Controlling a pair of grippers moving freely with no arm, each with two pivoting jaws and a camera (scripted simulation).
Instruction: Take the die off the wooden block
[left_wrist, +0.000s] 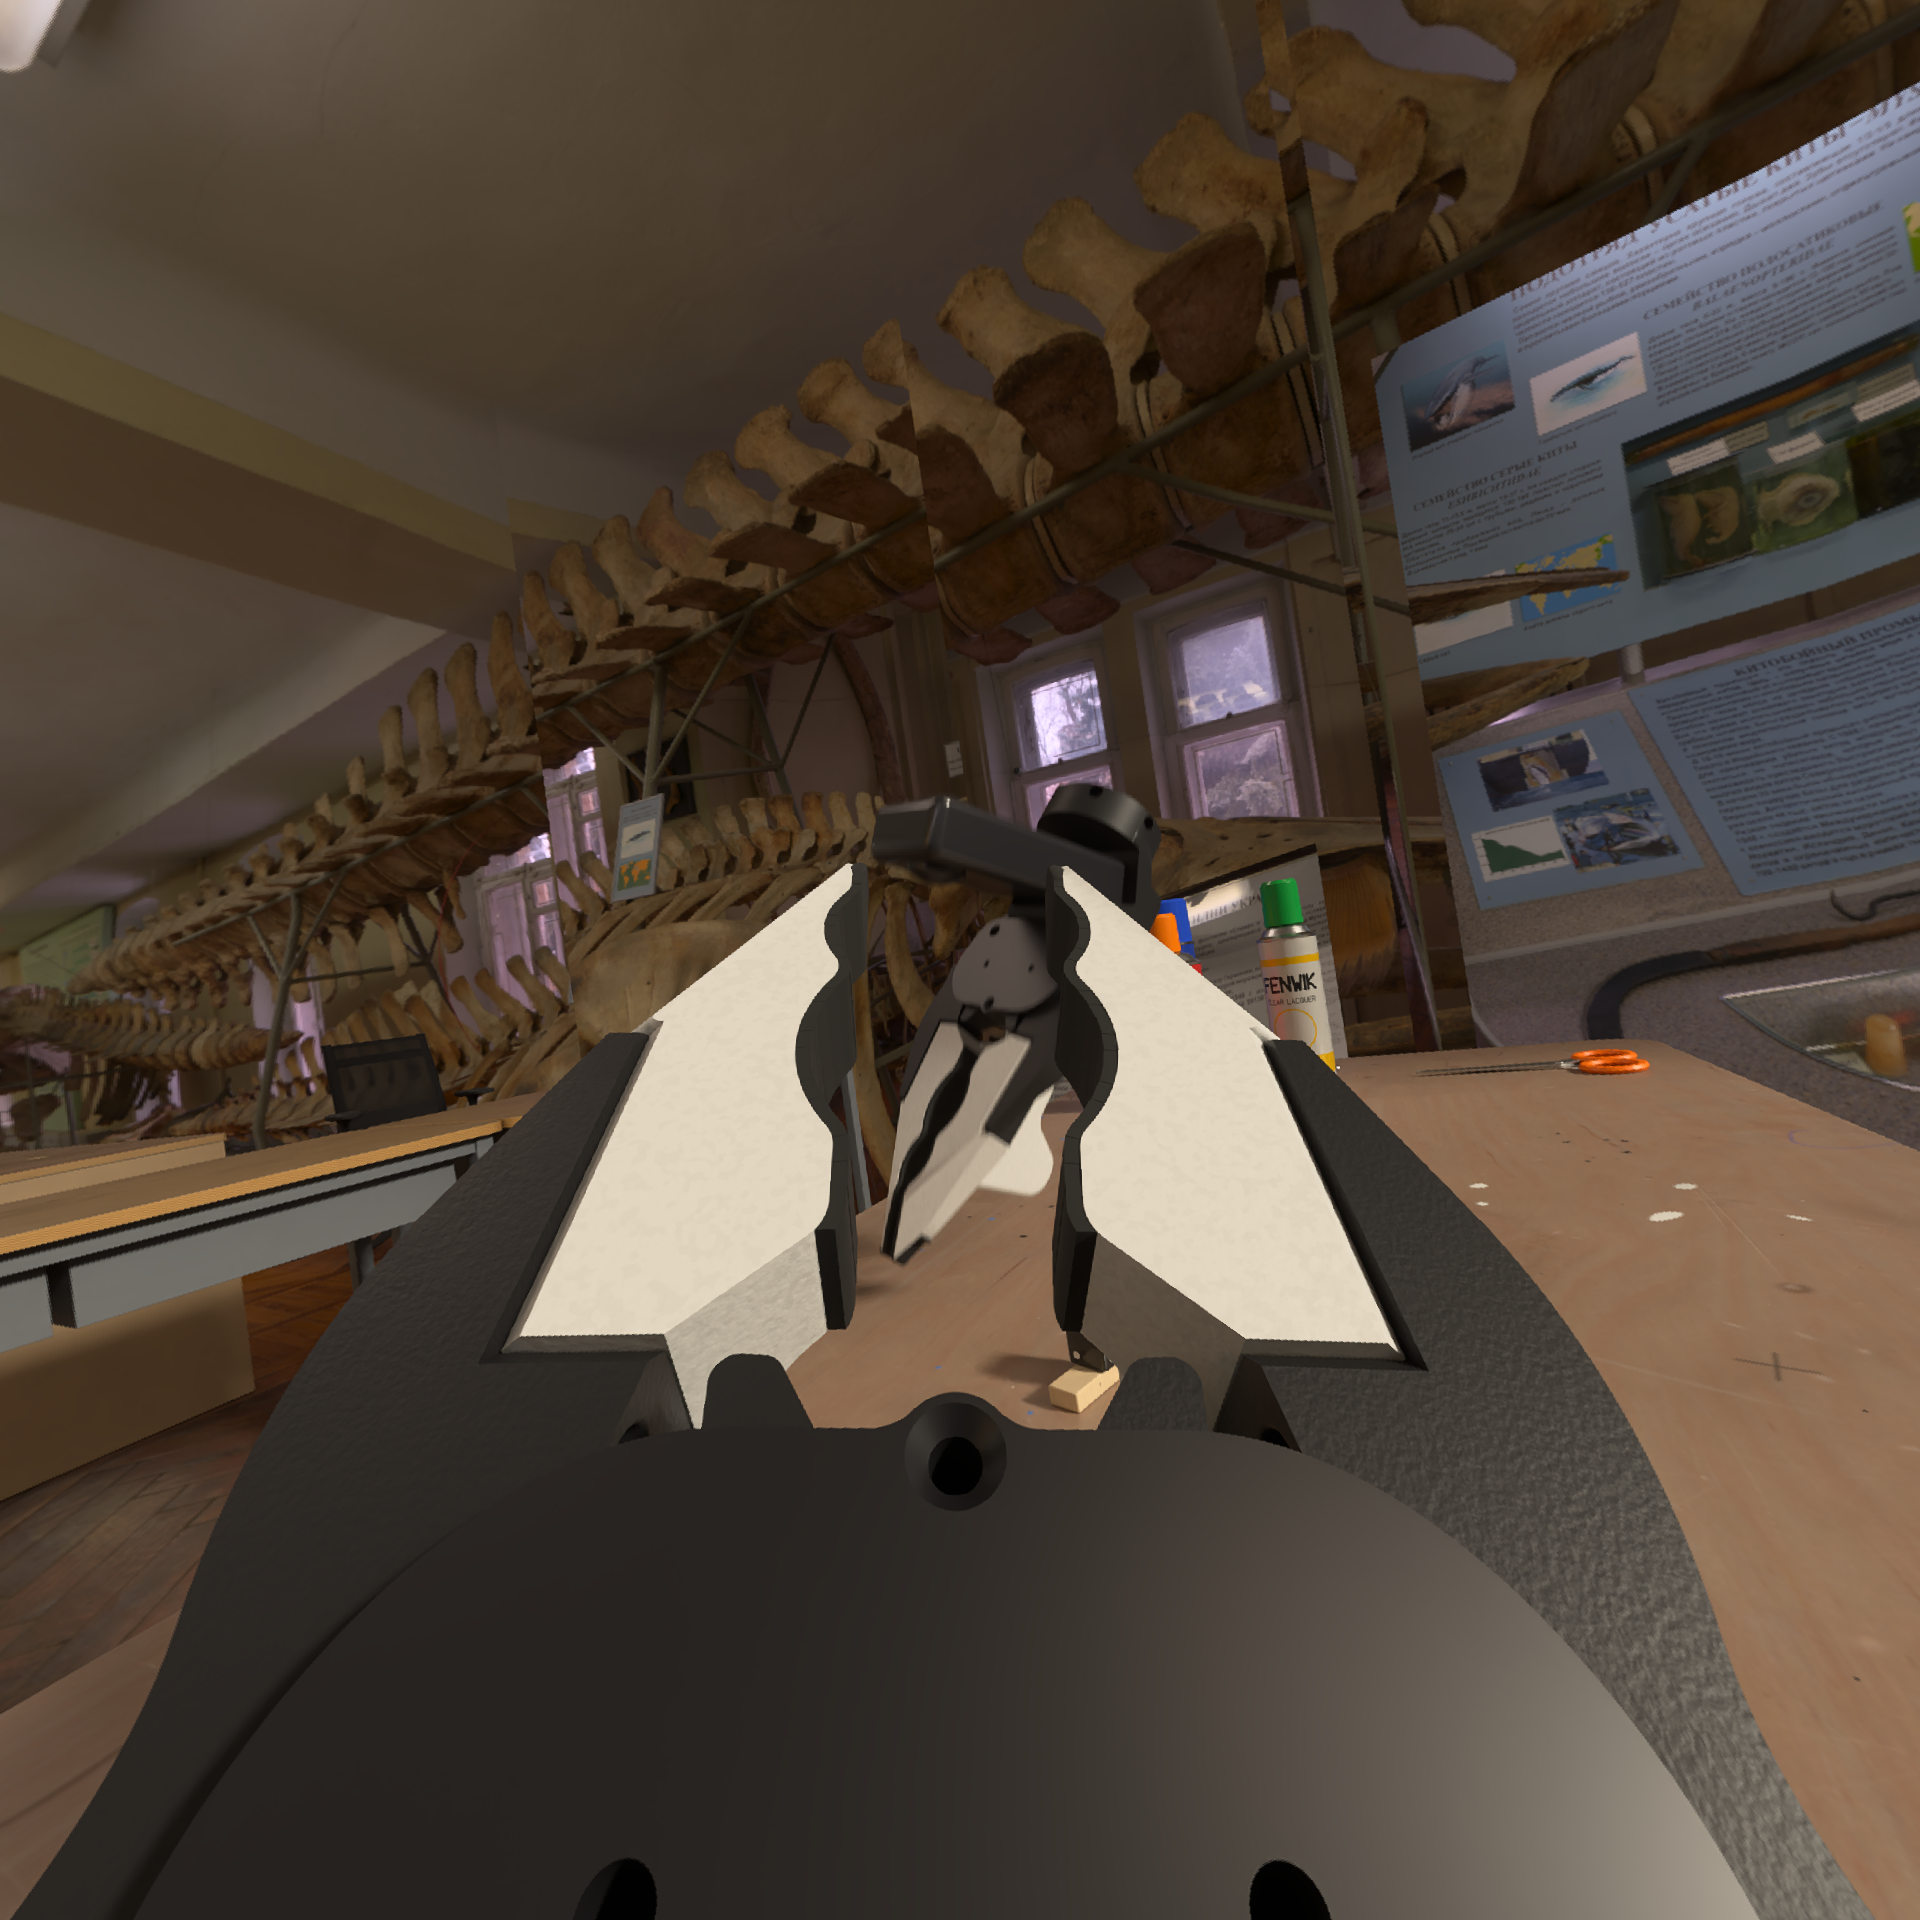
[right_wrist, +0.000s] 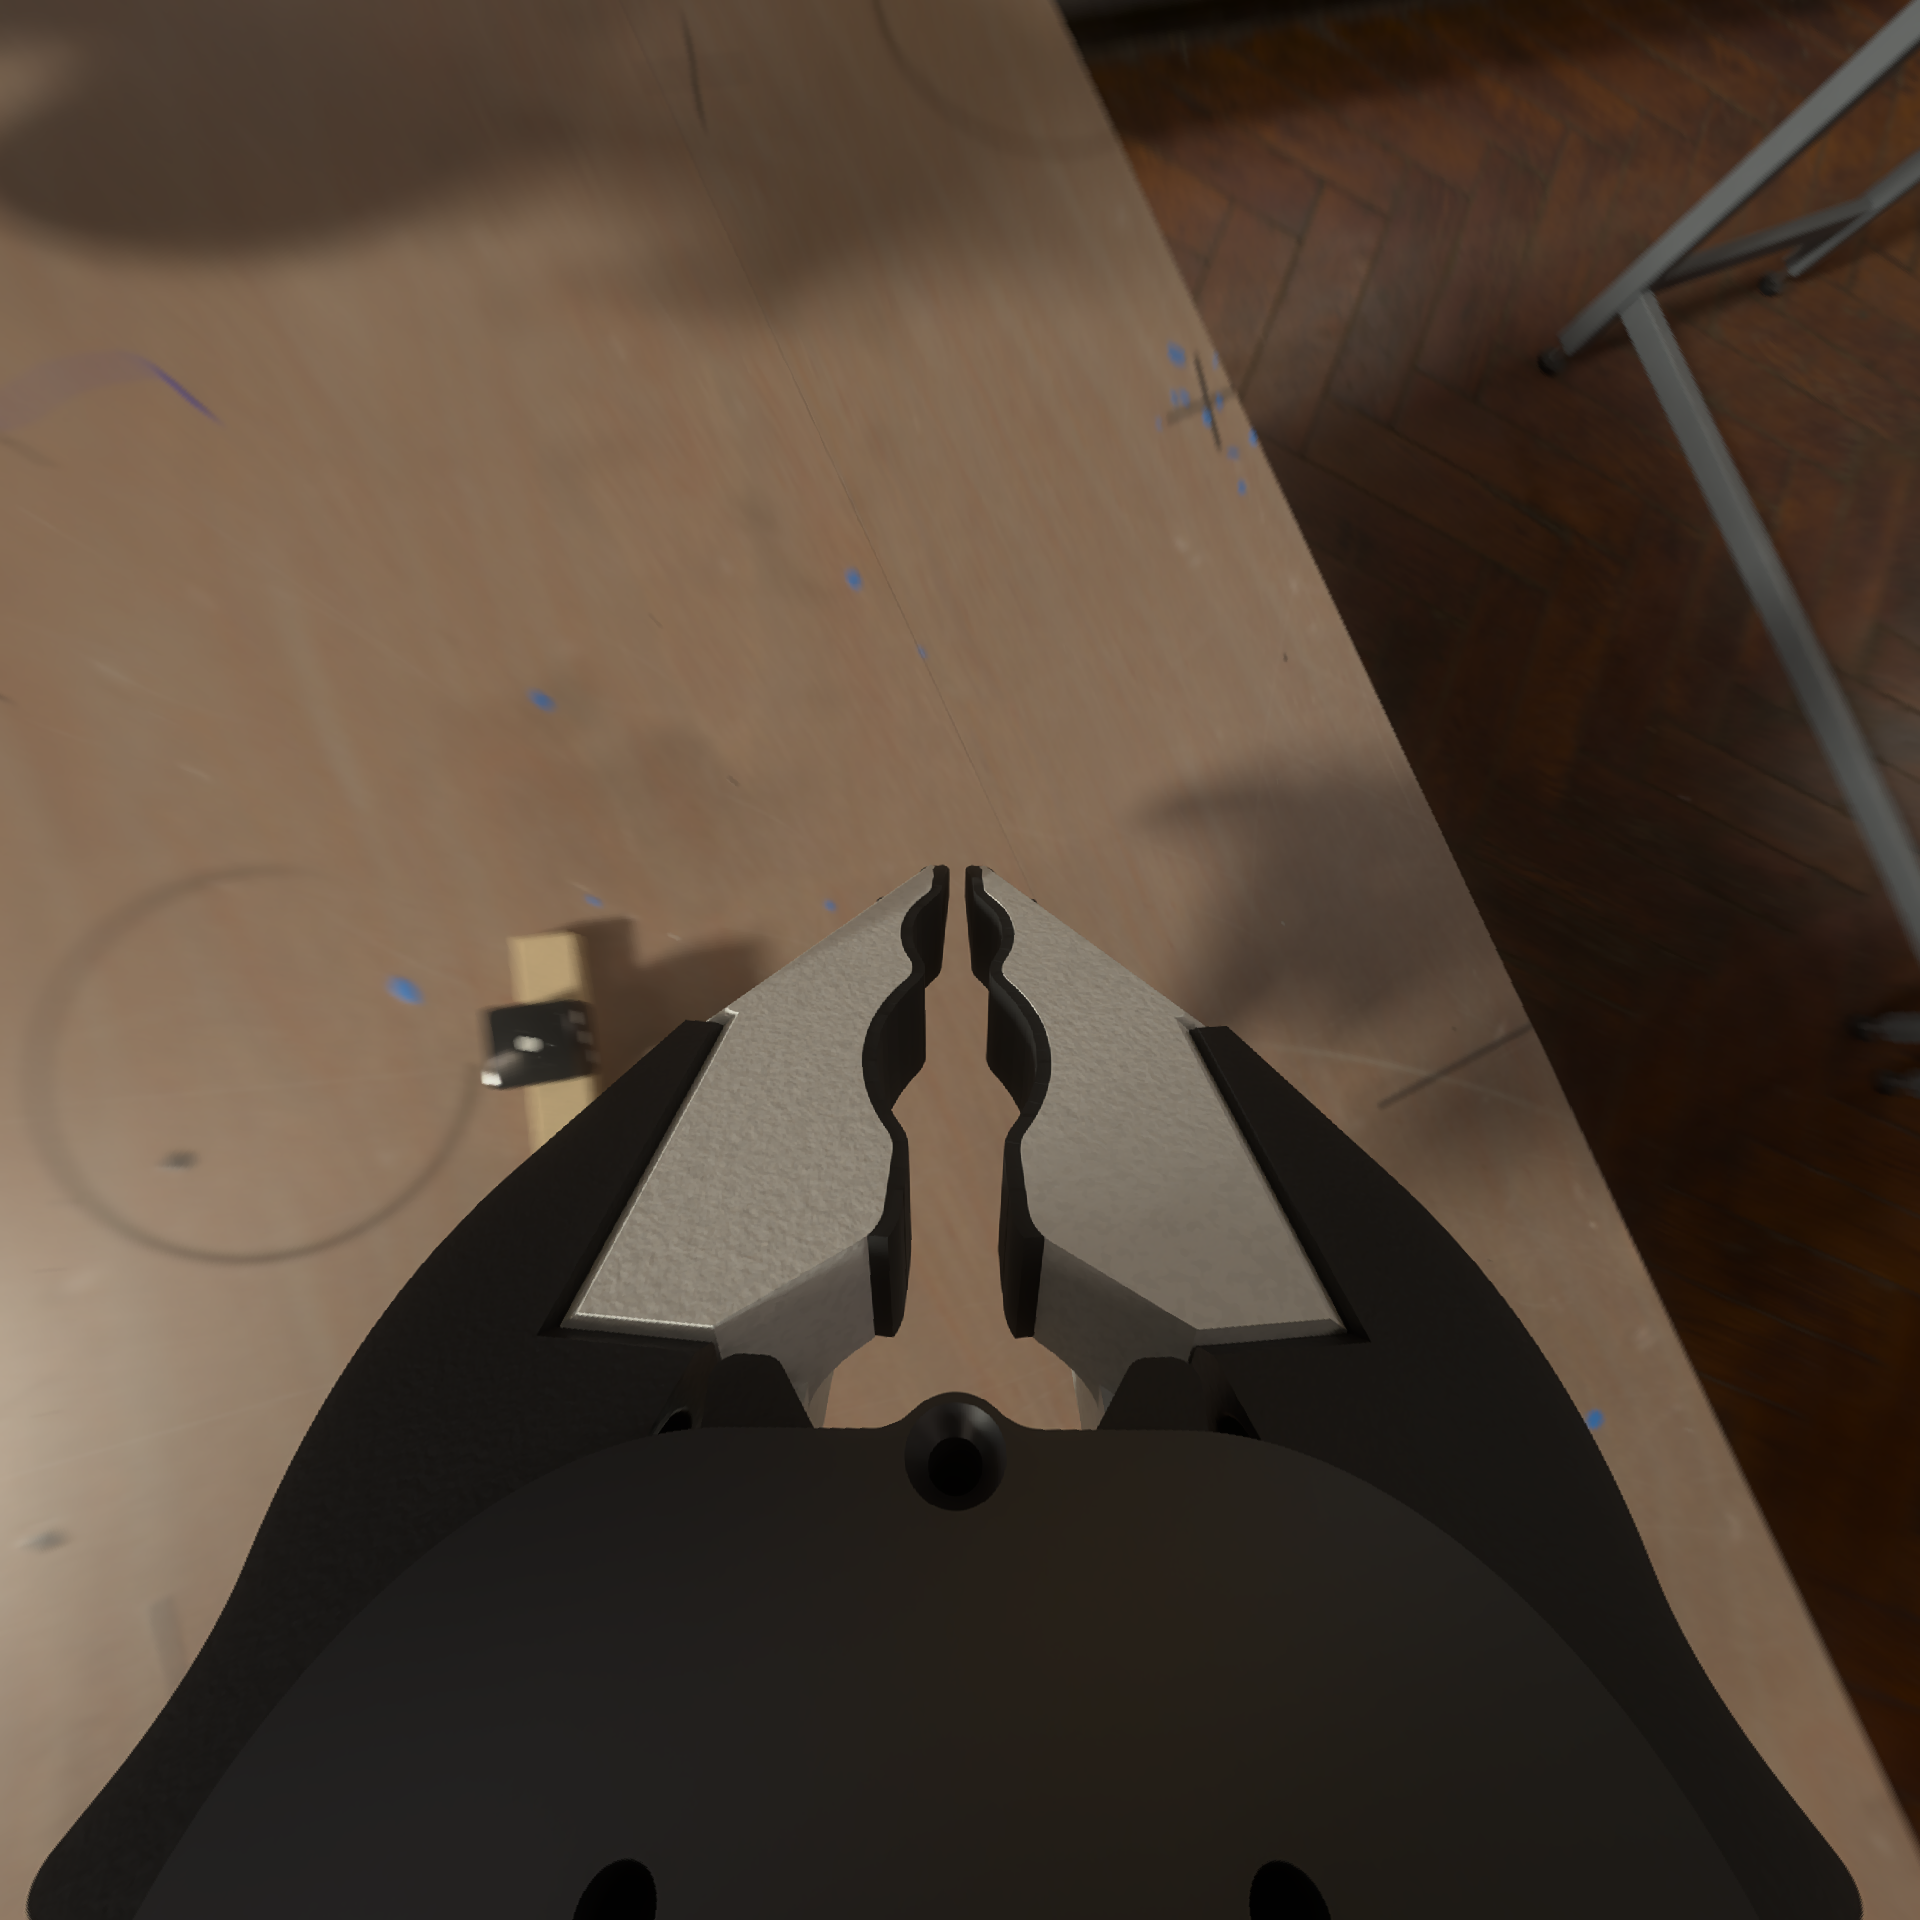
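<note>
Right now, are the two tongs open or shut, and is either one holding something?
Left tongs: open, holding nothing.
Right tongs: shut, or nearly so, holding nothing; the die sits on the wooden block.

A natural history museum hall: whale skeletons (left_wrist: 935, 540) hang on metal frames under the ceiling, blue display boards (left_wrist: 1662, 436) line the wall, and a worktable (left_wrist: 1558, 1299) stands on parquet (right_wrist: 1558, 520).

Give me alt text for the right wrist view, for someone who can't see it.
A nearly shut right gripper, holding nothing, points down at a brown table. To its left, a small dark die sits on a pale wooden block. Dark parquet floor shows past the table's right edge.
</note>
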